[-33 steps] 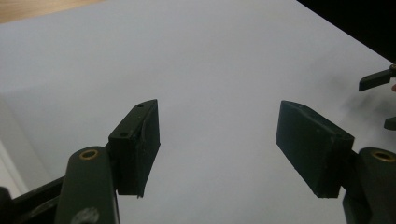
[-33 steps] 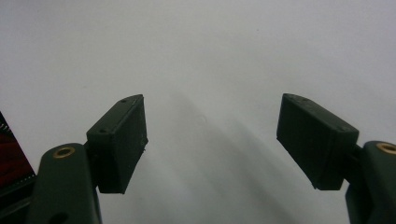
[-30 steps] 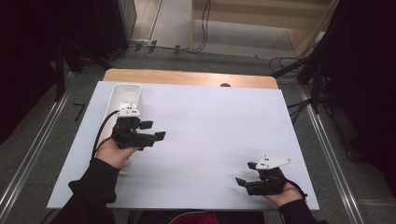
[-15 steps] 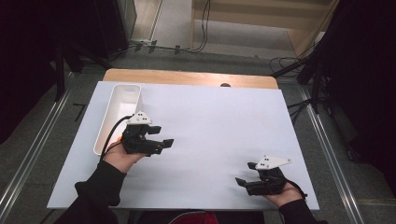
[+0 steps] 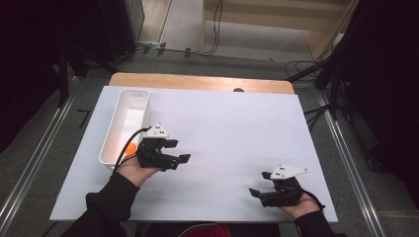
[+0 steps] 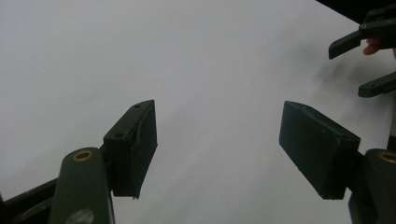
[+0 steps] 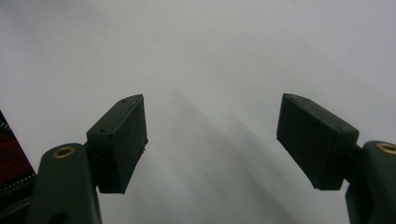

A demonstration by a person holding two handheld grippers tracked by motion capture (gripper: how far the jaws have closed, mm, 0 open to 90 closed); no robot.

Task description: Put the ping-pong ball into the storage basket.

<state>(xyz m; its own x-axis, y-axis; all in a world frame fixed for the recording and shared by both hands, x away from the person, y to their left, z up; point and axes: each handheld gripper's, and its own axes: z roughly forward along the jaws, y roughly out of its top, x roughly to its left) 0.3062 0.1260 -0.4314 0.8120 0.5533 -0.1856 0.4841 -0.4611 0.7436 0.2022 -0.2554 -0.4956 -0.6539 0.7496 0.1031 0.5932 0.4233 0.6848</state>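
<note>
Hovering at seven o'clock on the white table (image 5: 222, 118), left gripper (image 5: 180, 159) gapes empty beside the bin (image 5: 129, 106); right gripper (image 5: 259, 192), five o'clock, likewise spread, empty.

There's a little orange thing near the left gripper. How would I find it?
Start from the white table and go to the long white tray along its left edge. At the tray's near end, beside the left gripper, sits a small orange ball, the one bright colour there.
</note>
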